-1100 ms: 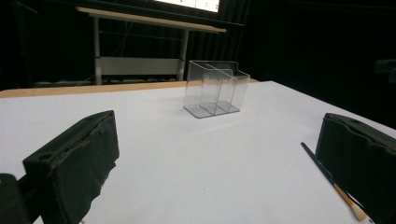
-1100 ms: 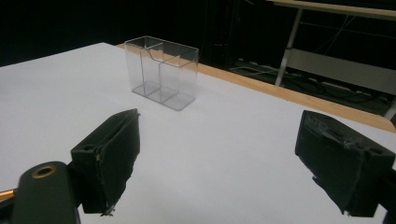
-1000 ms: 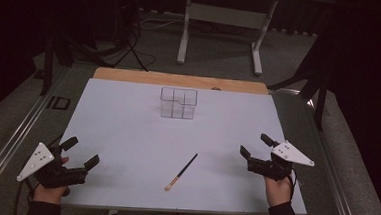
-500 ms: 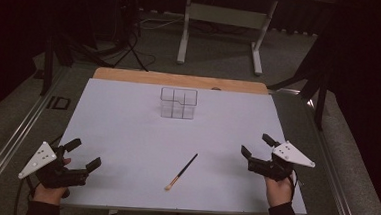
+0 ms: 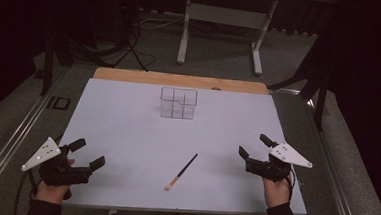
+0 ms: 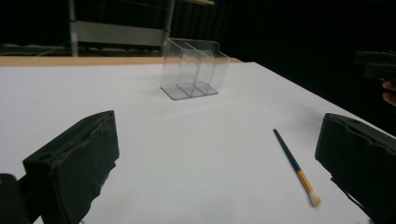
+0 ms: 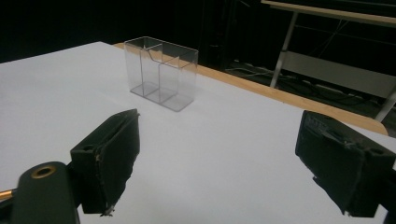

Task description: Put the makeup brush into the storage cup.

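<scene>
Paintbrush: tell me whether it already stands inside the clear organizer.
No, the paintbrush lies flat on the white table, well short of the clear organizer.

The table carries a white sheet over its top, with a bare wooden strip exposed along the far edge. A paintbrush lies flat on the sheet between the left gripper and the right gripper, nearer the person's edge, its bristle end pointing toward the person. A clear plastic organizer with compartments stands upright on the sheet, well ahead of both grippers near the wooden strip.
</scene>
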`<action>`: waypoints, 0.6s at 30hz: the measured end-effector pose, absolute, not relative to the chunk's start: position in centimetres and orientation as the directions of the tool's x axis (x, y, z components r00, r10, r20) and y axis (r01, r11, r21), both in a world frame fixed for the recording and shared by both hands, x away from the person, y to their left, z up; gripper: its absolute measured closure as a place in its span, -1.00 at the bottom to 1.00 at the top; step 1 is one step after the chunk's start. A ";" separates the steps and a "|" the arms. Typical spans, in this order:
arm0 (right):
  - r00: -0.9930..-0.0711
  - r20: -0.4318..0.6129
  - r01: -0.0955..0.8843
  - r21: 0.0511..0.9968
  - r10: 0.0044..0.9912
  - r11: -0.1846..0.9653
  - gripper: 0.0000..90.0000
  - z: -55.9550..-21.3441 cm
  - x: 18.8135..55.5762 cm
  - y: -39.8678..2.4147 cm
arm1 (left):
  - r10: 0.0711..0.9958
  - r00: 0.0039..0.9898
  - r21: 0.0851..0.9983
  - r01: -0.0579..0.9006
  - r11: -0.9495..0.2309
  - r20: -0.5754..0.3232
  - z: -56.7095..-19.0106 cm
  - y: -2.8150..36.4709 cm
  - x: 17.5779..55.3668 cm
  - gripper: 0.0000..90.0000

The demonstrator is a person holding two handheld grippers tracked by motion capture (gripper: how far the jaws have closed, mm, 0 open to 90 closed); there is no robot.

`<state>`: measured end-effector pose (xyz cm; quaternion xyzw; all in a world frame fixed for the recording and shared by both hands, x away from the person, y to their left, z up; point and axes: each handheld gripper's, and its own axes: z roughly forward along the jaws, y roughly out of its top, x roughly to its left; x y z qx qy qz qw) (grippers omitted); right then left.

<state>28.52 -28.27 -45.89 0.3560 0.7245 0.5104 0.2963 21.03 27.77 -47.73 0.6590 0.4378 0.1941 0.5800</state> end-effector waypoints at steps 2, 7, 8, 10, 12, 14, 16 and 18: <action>-0.572 -0.067 0.215 0.950 0.818 0.228 -0.70 -45.9 28.5 -28.2 | 0.801 0.542 0.935 0.349 0.060 -0.253 -47.1 27.7 21.1 -1.00; -0.578 -0.074 0.206 0.950 0.813 0.233 -0.70 -45.8 28.5 -28.1 | 0.801 0.555 0.939 0.344 0.023 -0.223 -45.2 27.3 21.4 -1.00; -0.580 -0.074 0.208 0.949 0.811 0.235 -0.70 -45.8 28.5 -28.0 | 0.800 0.557 0.939 0.342 0.025 -0.224 -44.9 27.2 21.6 -1.00; -0.581 -0.071 0.210 0.949 0.811 0.234 -0.70 -45.9 28.4 -27.9 | 0.796 0.563 0.936 0.353 0.012 -0.223 -44.5 26.9 21.9 -1.00; -0.585 -0.071 0.212 0.948 0.808 0.238 -0.70 -45.9 28.5 -27.9 | 0.802 0.564 0.932 0.361 -0.022 -0.199 -44.1 26.3 22.3 -1.00; -0.585 -0.075 0.204 0.950 0.808 0.236 -0.70 -45.8 28.4 -27.9 | 0.794 0.571 0.927 0.375 -0.026 -0.209 -43.7 25.8 22.7 -1.00; -0.585 -0.075 0.202 0.951 0.807 0.236 -0.70 -45.7 28.4 -27.9 | 0.790 0.572 0.921 0.390 -0.027 -0.219 -43.5 25.3 23.1 -1.00; -0.588 -0.073 0.203 0.951 0.806 0.234 -0.70 -45.8 28.4 -27.9 | 0.782 0.582 0.915 0.401 -0.038 -0.223 -43.2 24.8 23.4 -1.00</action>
